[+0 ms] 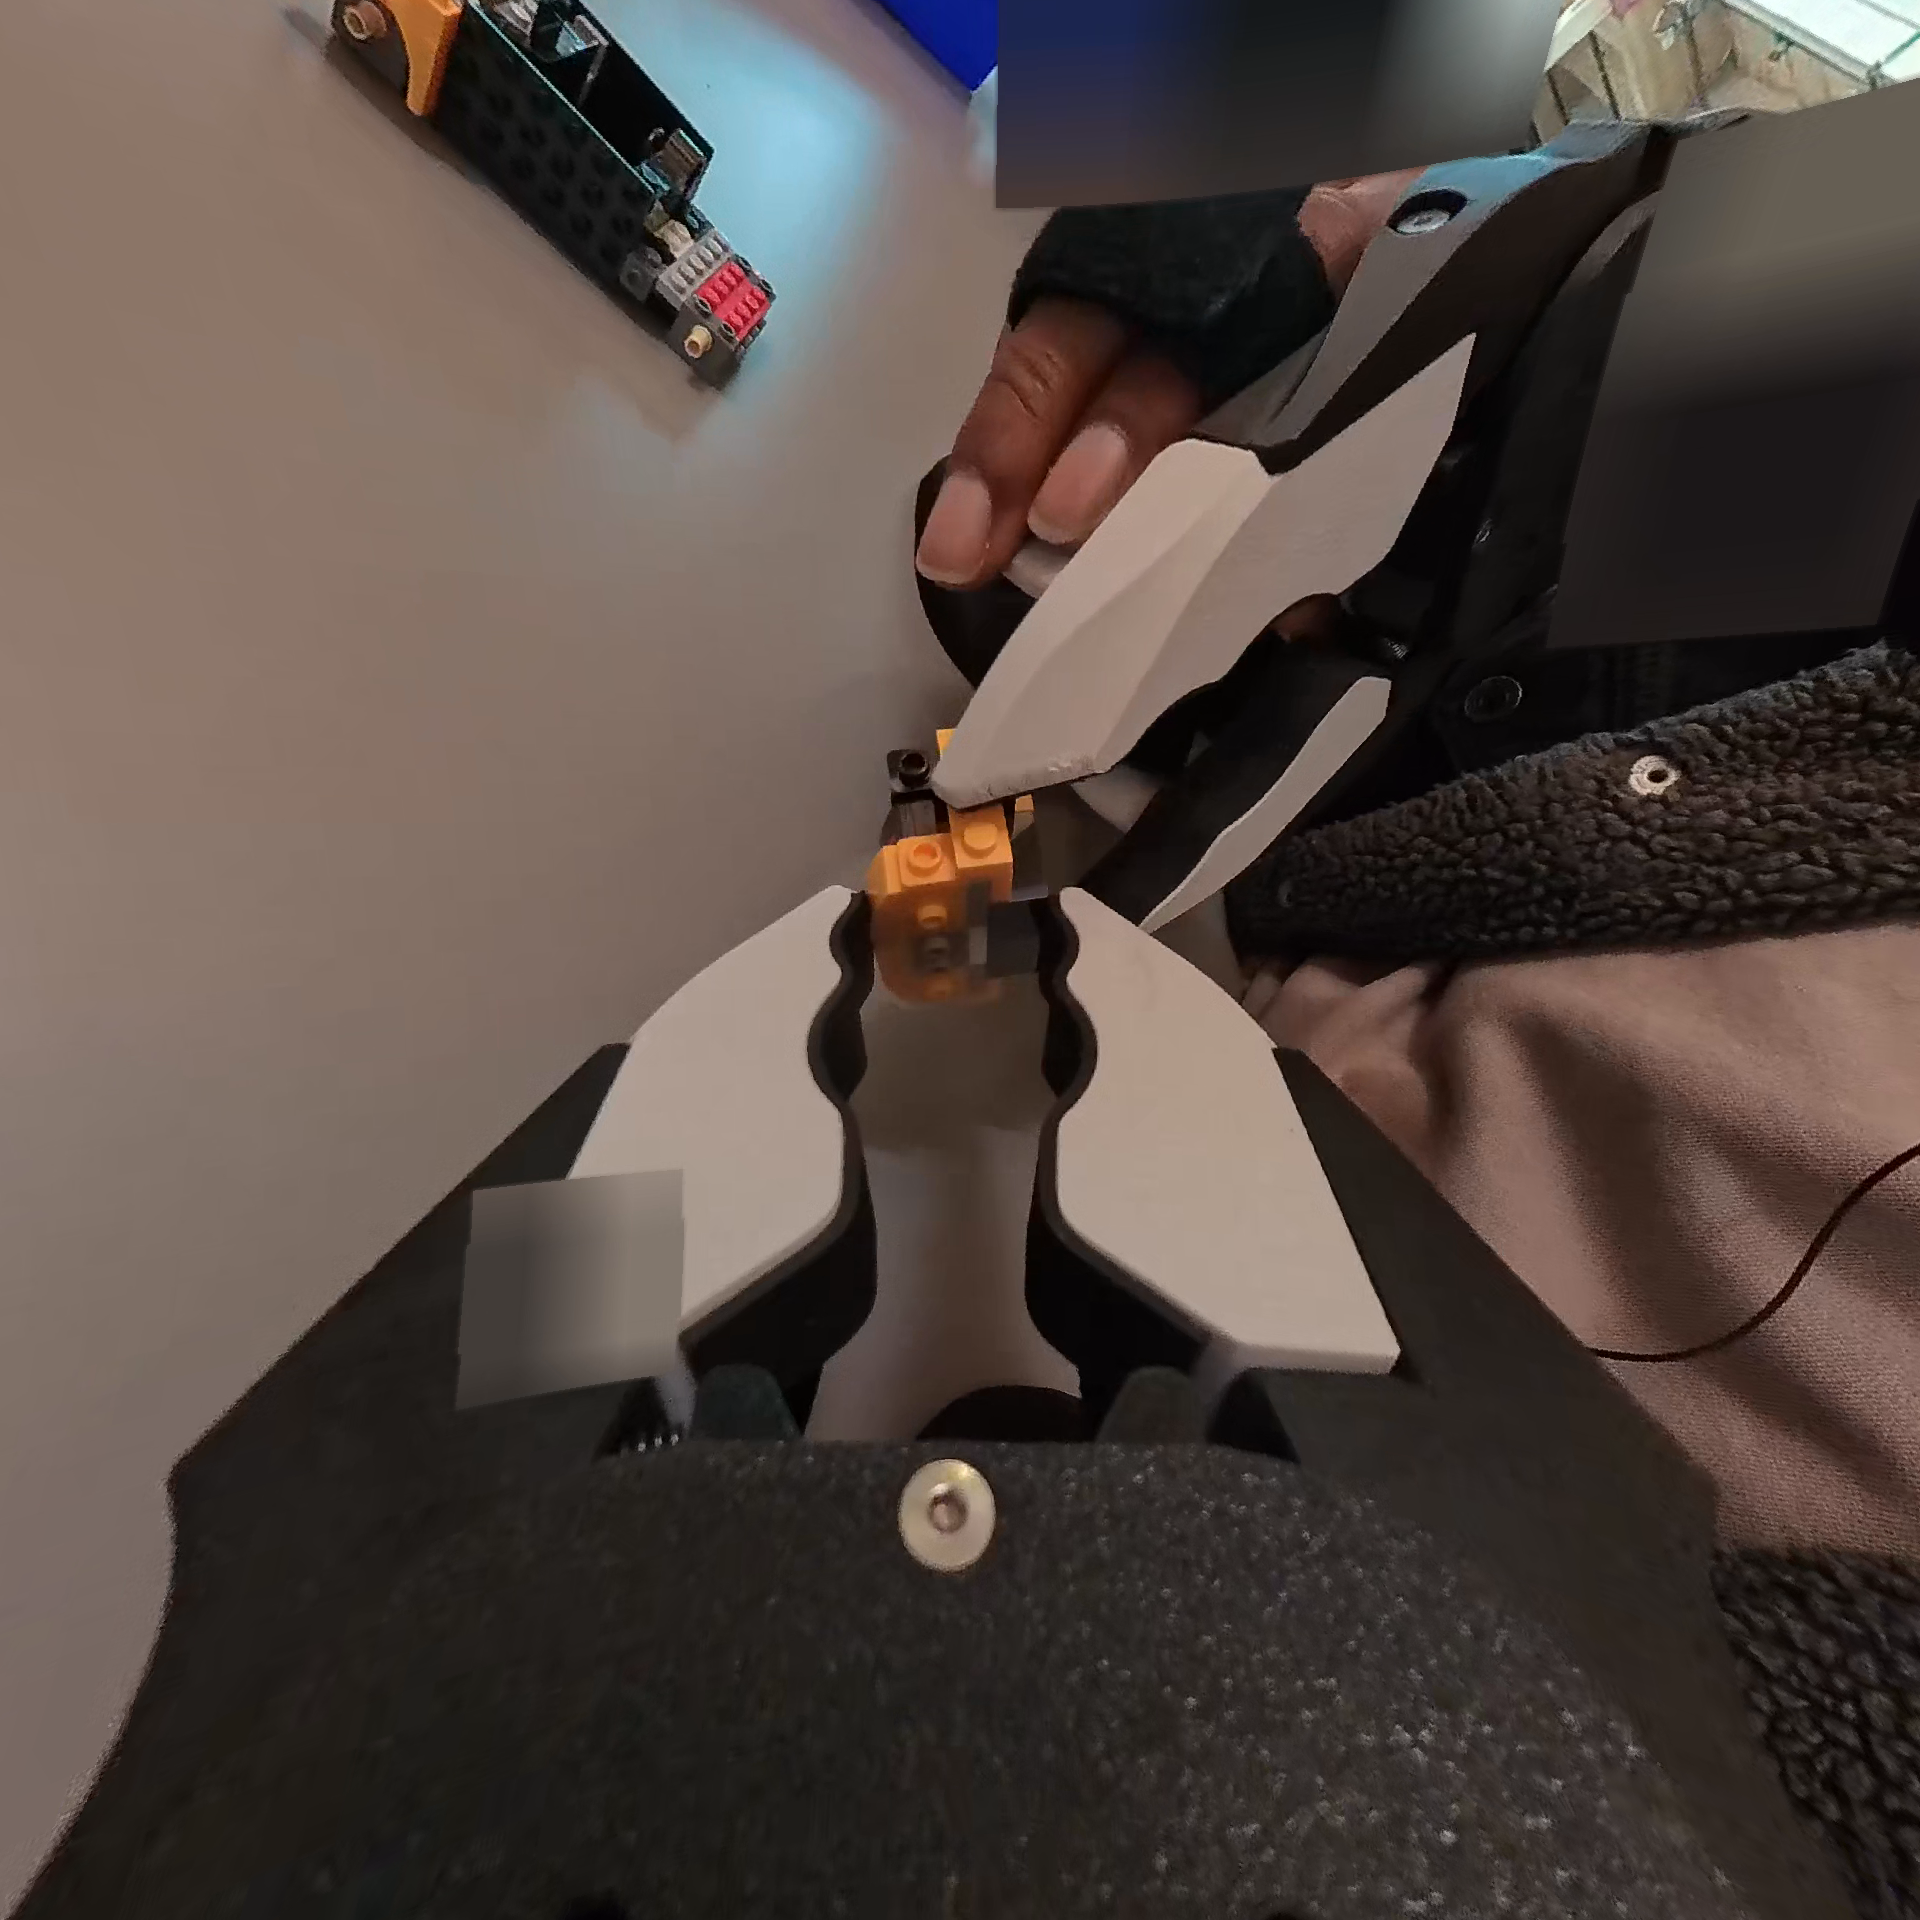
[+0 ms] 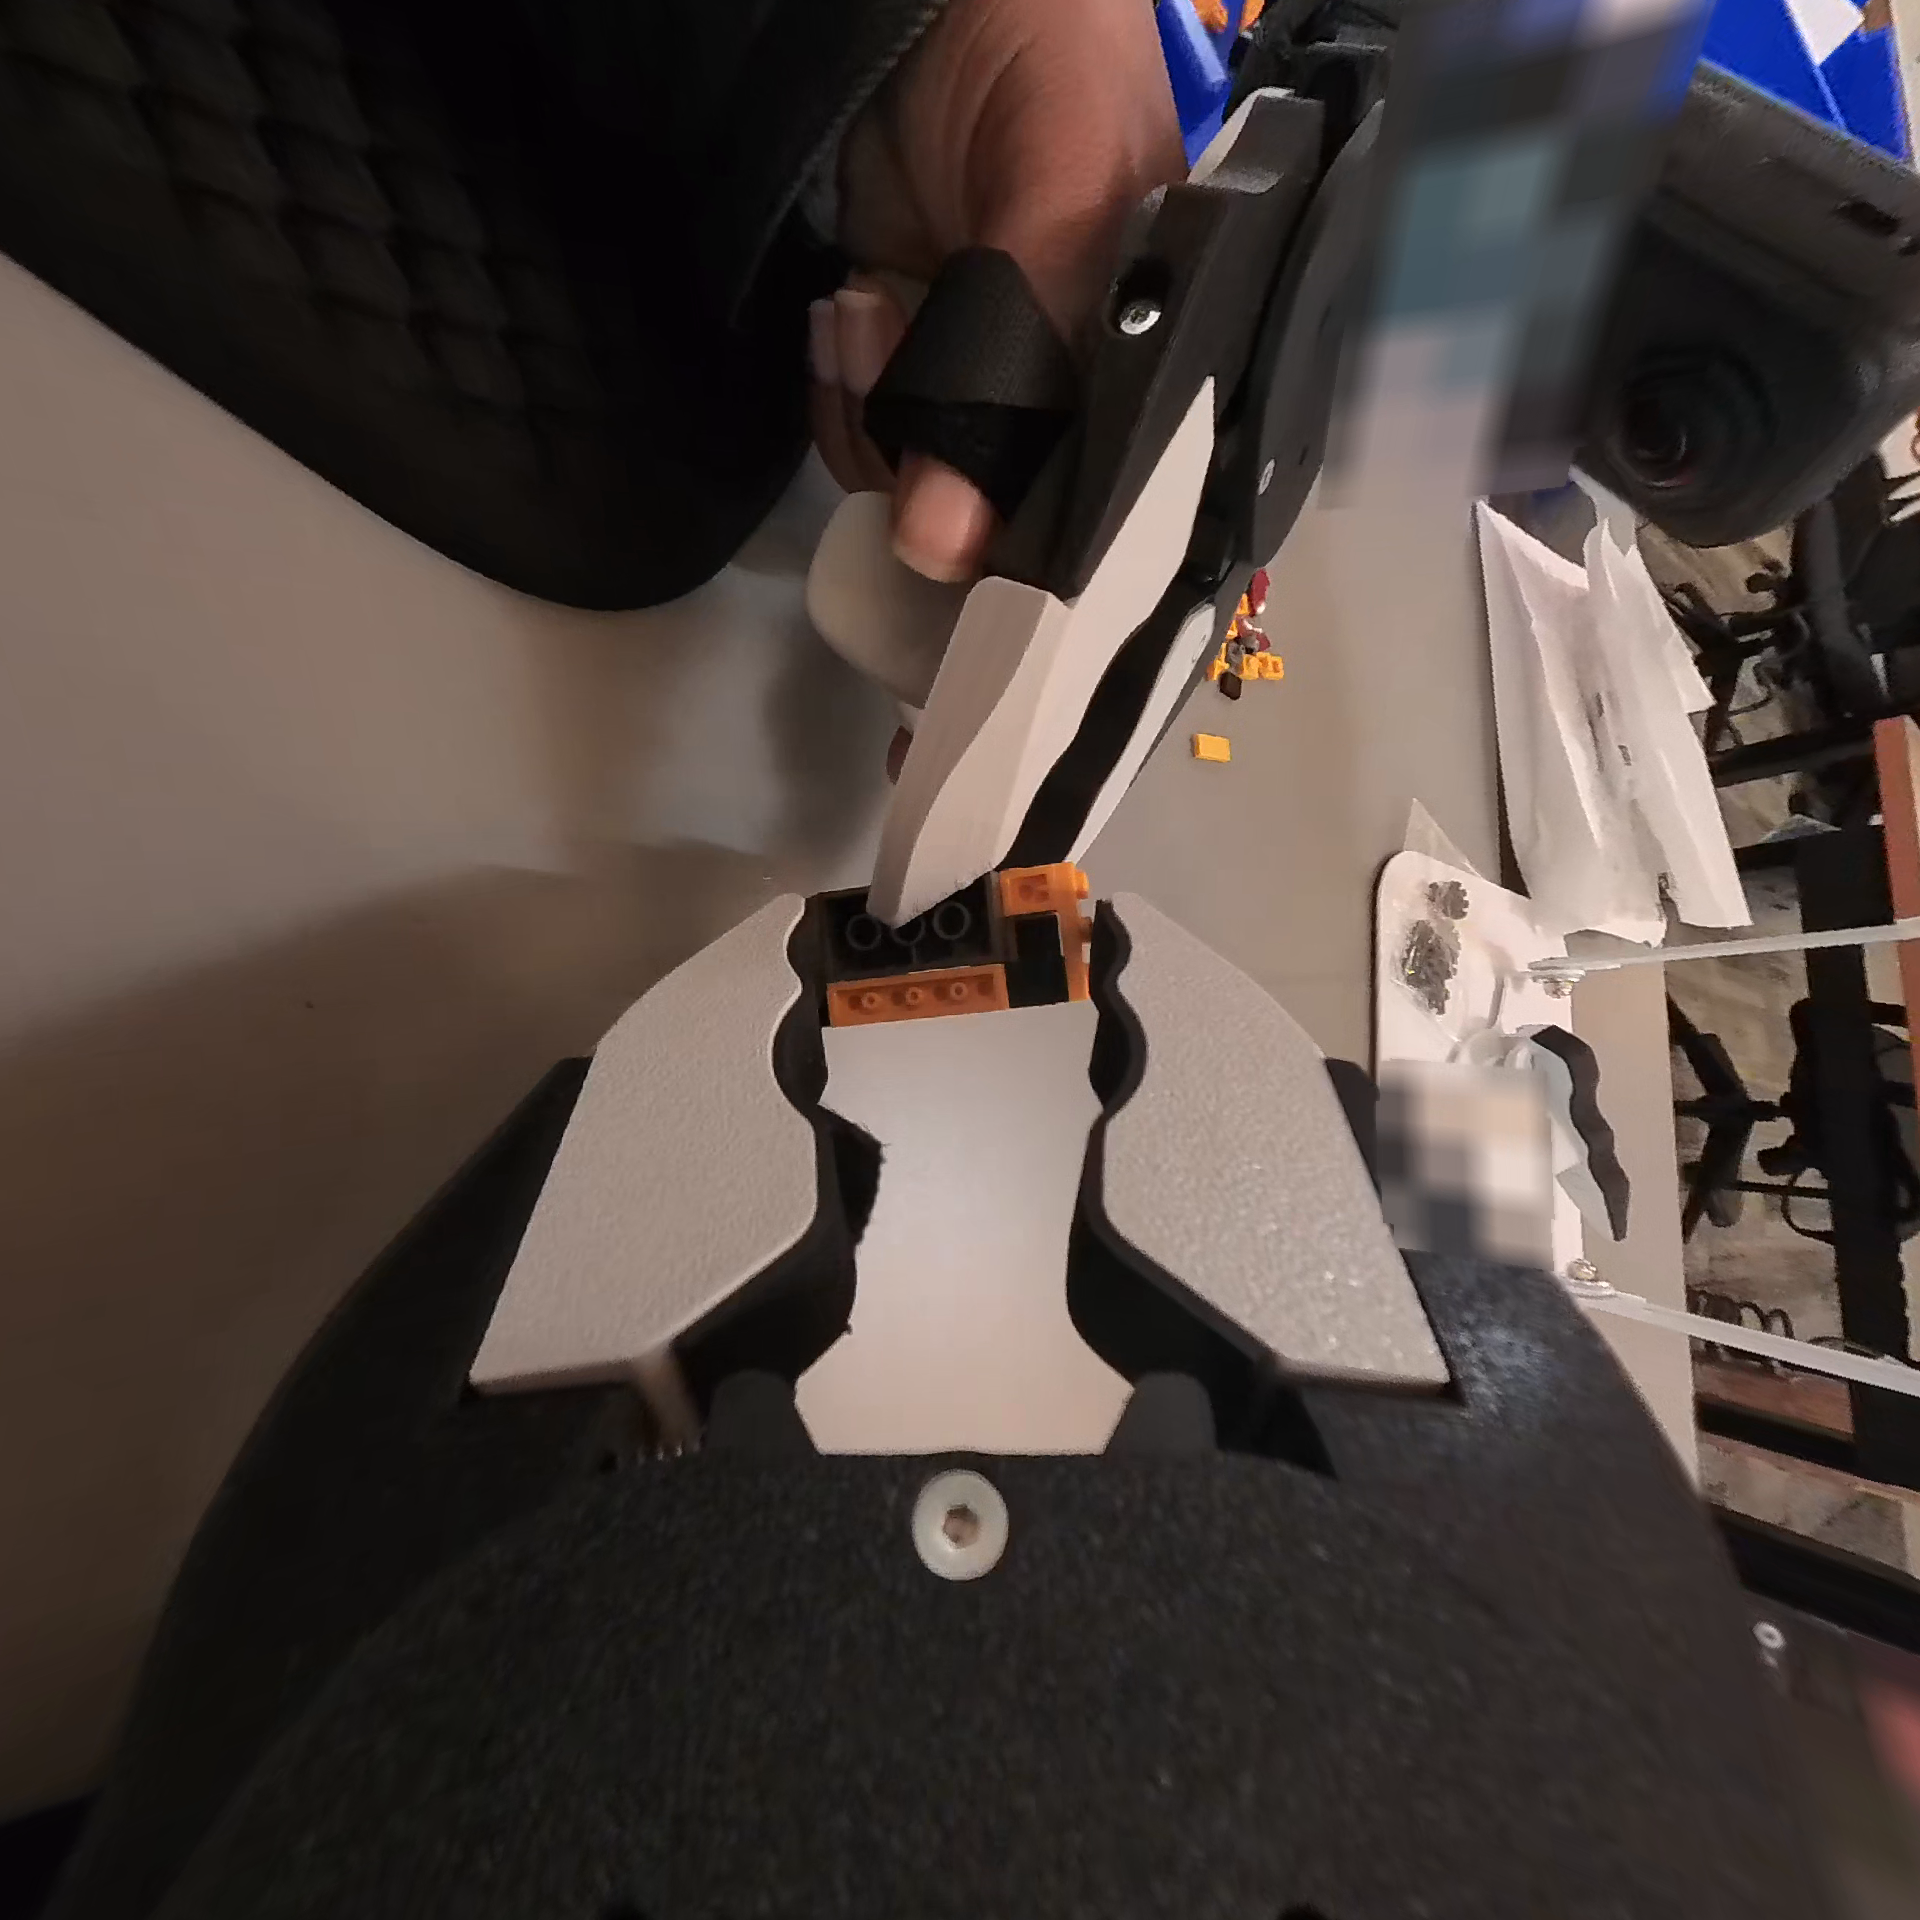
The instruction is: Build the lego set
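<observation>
Above the grey counter (image 1: 312, 727), the left claw (image 1: 951, 940) is gripping an orange-and-black brick block (image 1: 940, 914) while the right claw's tip is pressing down onto it.

Seen from the right wrist, the right claw (image 2: 951, 940) is clamping the same block (image 2: 945, 956), the left claw (image 2: 997, 831) slanting down from a hand (image 2: 987, 197).

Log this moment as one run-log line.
left gripper: shut on orange-black lego sub-assembly | right gripper: shut on same piece | held above grey table | black lego base: untouched
</observation>
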Demonstrator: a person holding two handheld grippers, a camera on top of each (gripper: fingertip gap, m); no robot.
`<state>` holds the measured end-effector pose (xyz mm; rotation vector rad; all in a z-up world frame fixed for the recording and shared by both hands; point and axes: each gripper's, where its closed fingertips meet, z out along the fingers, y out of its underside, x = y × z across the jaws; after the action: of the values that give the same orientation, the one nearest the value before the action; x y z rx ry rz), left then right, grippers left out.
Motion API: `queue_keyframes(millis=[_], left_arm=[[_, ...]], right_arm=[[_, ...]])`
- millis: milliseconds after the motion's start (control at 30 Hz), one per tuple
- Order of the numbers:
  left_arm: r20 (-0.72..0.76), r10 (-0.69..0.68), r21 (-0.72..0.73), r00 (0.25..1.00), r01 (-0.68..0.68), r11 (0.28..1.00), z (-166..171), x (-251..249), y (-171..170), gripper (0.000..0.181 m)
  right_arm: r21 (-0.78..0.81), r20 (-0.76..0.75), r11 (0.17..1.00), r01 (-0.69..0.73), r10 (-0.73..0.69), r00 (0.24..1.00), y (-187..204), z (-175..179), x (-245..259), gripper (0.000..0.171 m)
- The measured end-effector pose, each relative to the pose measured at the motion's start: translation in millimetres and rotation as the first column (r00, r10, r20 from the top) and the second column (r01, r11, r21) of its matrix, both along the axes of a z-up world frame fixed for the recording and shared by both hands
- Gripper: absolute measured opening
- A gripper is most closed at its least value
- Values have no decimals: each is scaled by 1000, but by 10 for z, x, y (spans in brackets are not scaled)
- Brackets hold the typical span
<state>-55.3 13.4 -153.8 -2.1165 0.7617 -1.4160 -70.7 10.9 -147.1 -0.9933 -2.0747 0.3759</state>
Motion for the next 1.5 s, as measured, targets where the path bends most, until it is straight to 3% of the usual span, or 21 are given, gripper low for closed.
queue_keyframes(millis=[33,200,267,367,467,567,667,833,967,1000,1100,1167,1200,1267,1367,1500], left_arm=[[-5,1,5,1000,-1,1000,-9,10,-3,31],[-19,13,54,1000,-12,998,22,12,4,31],[-40,38,158,999,-31,987,78,4,49,31],[-129,137,401,982,-74,913,136,-65,156,31],[-190,265,626,945,-91,774,196,-144,291,31],[-303,428,790,851,-28,613,146,-264,448,31],[-424,577,868,698,132,478,73,-405,566,31],[-512,683,858,520,341,383,5,-453,611,31],[-533,716,832,450,435,346,-11,-420,602,31],[-536,720,827,440,447,343,-13,-410,596,31],[-535,715,832,450,428,353,-53,-430,634,36],[-537,699,843,473,326,427,-90,-513,677,67],[-524,678,849,515,250,465,-100,-542,686,72],[-457,605,831,652,71,552,-116,-524,664,68],[-310,494,719,812,-140,681,-88,-447,596,51],[-227,419,577,879,-225,785,-117,-388,532,24]], right_arm=[[10,-2,1000,1,-1,1000,0,3,4,49],[20,-50,999,30,-29,998,2,46,10,52],[-29,-107,998,48,-51,993,9,131,18,57],[-301,-208,952,60,-127,970,27,379,74,66],[-494,-275,865,83,-246,929,192,531,165,64],[-627,-260,767,136,-371,891,365,509,194,56],[-698,-190,681,219,-472,861,492,397,124,50],[-655,-67,667,355,-519,852,516,169,-108,51],[-656,-8,640,401,-536,844,487,23,-250,45],[-648,-25,646,404,-548,836,508,17,-262,32],[-633,-61,671,386,-541,839,560,-12,-244,28],[-694,-70,631,346,-537,841,601,7,-208,27],[-735,-60,593,328,-539,840,628,18,-182,27],[-762,-51,564,318,-541,839,705,2,-118,27],[-732,-36,592,337,-527,849,753,-88,-57,27],[-582,-10,688,434,-540,842,798,-300,-43,27]])
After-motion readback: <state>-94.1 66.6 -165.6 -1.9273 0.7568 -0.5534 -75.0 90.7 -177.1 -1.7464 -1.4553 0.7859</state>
